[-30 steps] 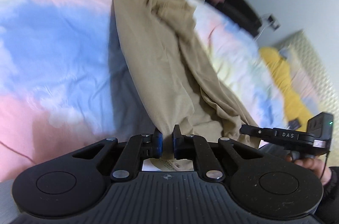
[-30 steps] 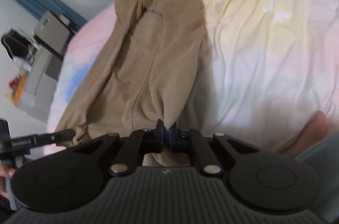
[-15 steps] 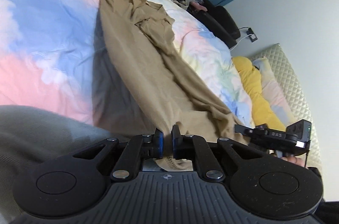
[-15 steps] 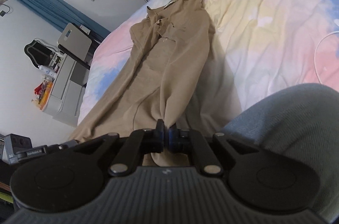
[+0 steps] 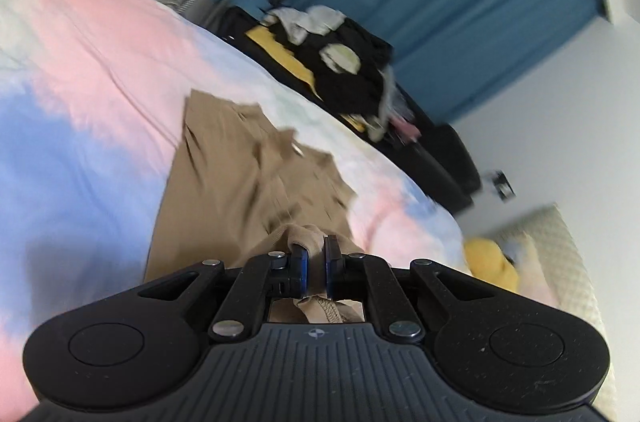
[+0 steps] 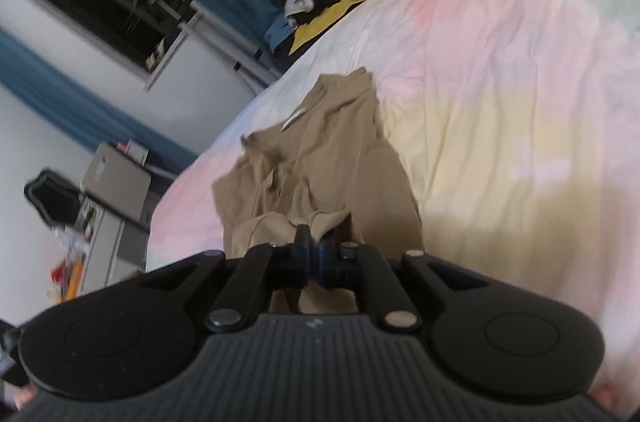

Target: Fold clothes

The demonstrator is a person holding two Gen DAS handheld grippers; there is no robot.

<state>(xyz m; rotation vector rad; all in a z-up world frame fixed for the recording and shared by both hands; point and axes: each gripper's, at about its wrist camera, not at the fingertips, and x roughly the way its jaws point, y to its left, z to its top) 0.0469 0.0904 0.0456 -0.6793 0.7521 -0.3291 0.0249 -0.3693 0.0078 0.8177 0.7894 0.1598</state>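
Observation:
A tan pair of trousers (image 5: 224,182) lies on the pastel tie-dye bed cover (image 5: 80,110), waistband end far from me. My left gripper (image 5: 314,262) is shut on one tan hem, which bunches between and behind its pads. In the right wrist view the same tan trousers (image 6: 332,158) lie on the bed cover (image 6: 520,82), and my right gripper (image 6: 313,254) is shut on the other hem. Both held ends hang folded over the lower part of the garment. Both views are blurred by motion.
A dark pile of clothes (image 5: 344,70) sits beyond the bed's far edge, in front of blue curtains (image 5: 460,2). A yellow pillow (image 5: 492,262) and quilted headboard are at the right. A grey cabinet (image 6: 116,182) stands left of the bed.
Both grippers have carried the held hems forward toward the waistband, so the trousers now look much shorter and doubled over. The other gripper and the grey-clad knee have left each view.

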